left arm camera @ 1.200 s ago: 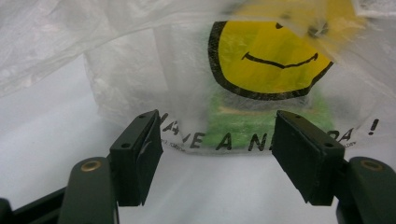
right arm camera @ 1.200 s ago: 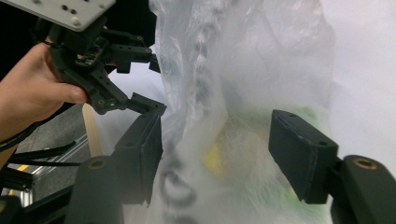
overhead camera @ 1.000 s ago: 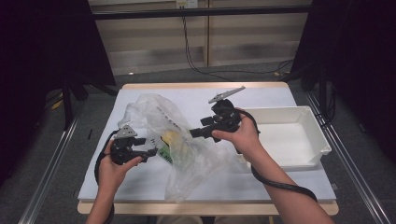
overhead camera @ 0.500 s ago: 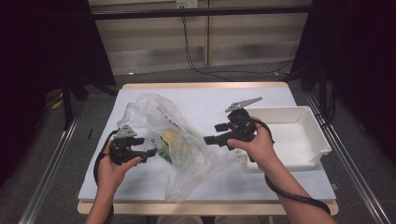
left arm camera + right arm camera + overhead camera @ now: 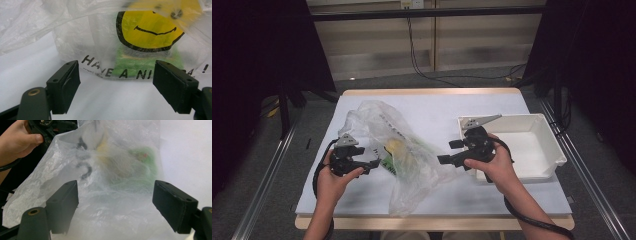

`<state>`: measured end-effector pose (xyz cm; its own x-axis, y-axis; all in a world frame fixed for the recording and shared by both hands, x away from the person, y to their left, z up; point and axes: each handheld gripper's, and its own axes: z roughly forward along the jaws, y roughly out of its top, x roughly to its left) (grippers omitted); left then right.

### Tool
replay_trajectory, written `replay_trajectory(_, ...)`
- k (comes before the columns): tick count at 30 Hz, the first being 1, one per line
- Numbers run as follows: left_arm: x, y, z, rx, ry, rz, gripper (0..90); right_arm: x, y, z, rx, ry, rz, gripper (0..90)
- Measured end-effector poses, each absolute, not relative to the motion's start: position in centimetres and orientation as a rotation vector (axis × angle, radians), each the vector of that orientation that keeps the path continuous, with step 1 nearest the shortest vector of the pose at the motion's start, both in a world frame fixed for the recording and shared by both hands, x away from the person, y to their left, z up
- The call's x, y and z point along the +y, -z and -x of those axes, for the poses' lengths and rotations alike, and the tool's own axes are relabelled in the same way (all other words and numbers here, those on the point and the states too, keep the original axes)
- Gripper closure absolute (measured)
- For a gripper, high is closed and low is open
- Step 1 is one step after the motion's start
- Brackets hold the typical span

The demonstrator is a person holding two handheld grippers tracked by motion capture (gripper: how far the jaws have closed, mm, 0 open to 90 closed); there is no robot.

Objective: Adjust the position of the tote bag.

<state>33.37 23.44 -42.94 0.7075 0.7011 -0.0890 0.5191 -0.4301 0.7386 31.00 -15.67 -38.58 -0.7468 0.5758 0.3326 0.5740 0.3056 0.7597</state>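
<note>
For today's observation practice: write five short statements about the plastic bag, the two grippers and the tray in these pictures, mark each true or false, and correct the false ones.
1. The plastic bag lies on the table. True.
2. The left gripper is clamped on the bag. False: its jaws stand open, nothing between them.
3. The bag bears a yellow smiley face. True.
4. The white tray holds the bag. False: the tray is empty and the bag lies left of it.
5. The right gripper has open jaws facing the bag. True.

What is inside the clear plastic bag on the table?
Inside the plastic bag sits a green item, with a yellowish thing beside it. The crumpled film and a printed smiley face cover them, so what they are stays unclear.
</note>
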Motion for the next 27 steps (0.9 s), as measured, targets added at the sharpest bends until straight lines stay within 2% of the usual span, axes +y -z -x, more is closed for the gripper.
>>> replay_trajectory(27, 22.9, 42.8, -33.8, 0.931, -0.309, -2.137, 19.1, -17.3, 39.0, -29.0, 2.520, -1.483, -1.097, 18.5)
